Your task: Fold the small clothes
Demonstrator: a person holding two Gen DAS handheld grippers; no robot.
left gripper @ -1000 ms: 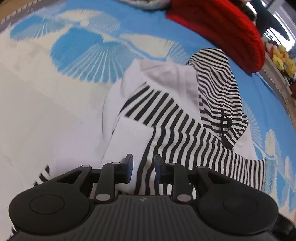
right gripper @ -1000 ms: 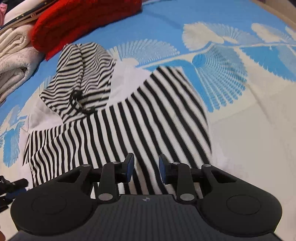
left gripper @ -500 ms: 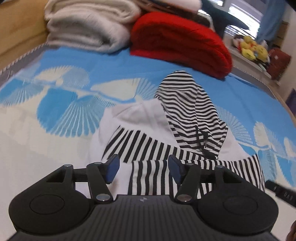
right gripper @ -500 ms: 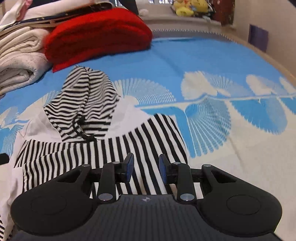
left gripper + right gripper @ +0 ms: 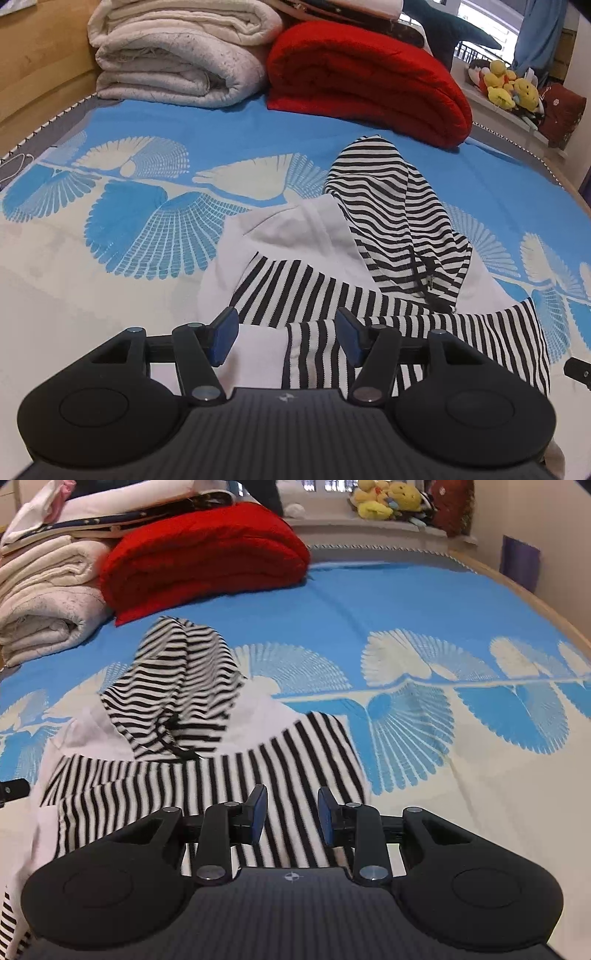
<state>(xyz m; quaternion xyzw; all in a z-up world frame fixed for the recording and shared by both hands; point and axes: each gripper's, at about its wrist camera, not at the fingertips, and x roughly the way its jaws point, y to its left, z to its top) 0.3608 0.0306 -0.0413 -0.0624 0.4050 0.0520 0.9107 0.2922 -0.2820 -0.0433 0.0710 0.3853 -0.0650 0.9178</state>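
Folding on the bed: my left gripper (image 5: 284, 338) hung with its jaws wide. They had just swung apart, and the pads pressed on nothing, though a striped sleeve showed in the gap below them. My right gripper (image 5: 291, 812) stood at a narrower gap, and its pads looked clear of the striped cloth under it, gripping nothing.

The black-and-white striped hoodie (image 5: 332, 288) lay half-folded on the blue-and-cream bedspread (image 5: 110, 295). From the left gripper it ran from 12 round to 2 o'clock, with its hood (image 5: 388, 206) slumped toward 1 o'clock and the two sleeves laid across the white body. A rolled red quilt (image 5: 362, 77) and a folded cream blanket (image 5: 177, 55) sat well apart at the far edge, at 1 and 11 o'clock.

I judged the hoodie light, limp and not slippery. It would sag and crumple from any single pinch, and no care for breakage was needed. A hemmed edge or seam looked the best place to take it, one gripper at each lower corner. The loose drawstring (image 5: 424, 273) was best left alone, as it could snag.
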